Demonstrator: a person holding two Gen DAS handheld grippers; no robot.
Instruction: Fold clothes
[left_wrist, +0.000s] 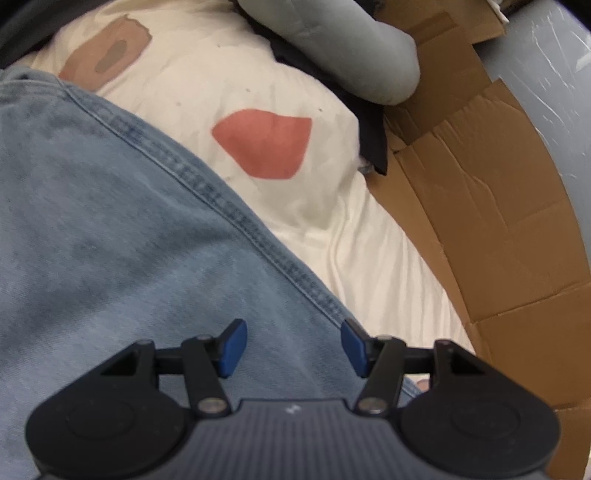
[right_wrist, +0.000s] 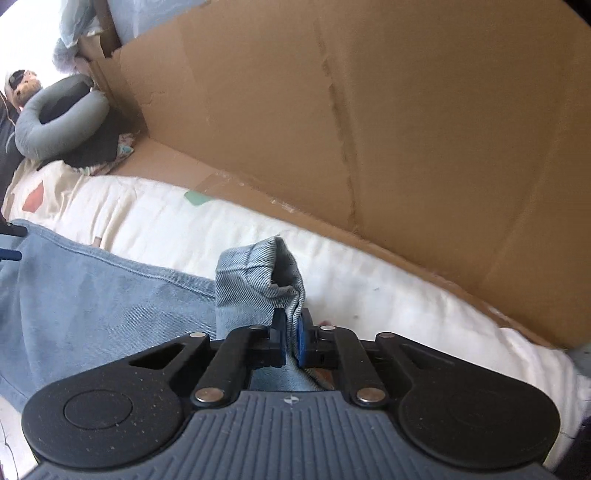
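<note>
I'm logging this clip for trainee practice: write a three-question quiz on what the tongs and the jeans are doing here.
1. True or false: the right tongs are shut on a bunched hem of the jeans.
2. The left tongs are: A) clamped on the white bedding; B) open above the denim; C) gripping the cardboard.
3. Fill in: the red patch is printed on the white ____.

Key: 1 true; 2 B; 3 bedding.
</note>
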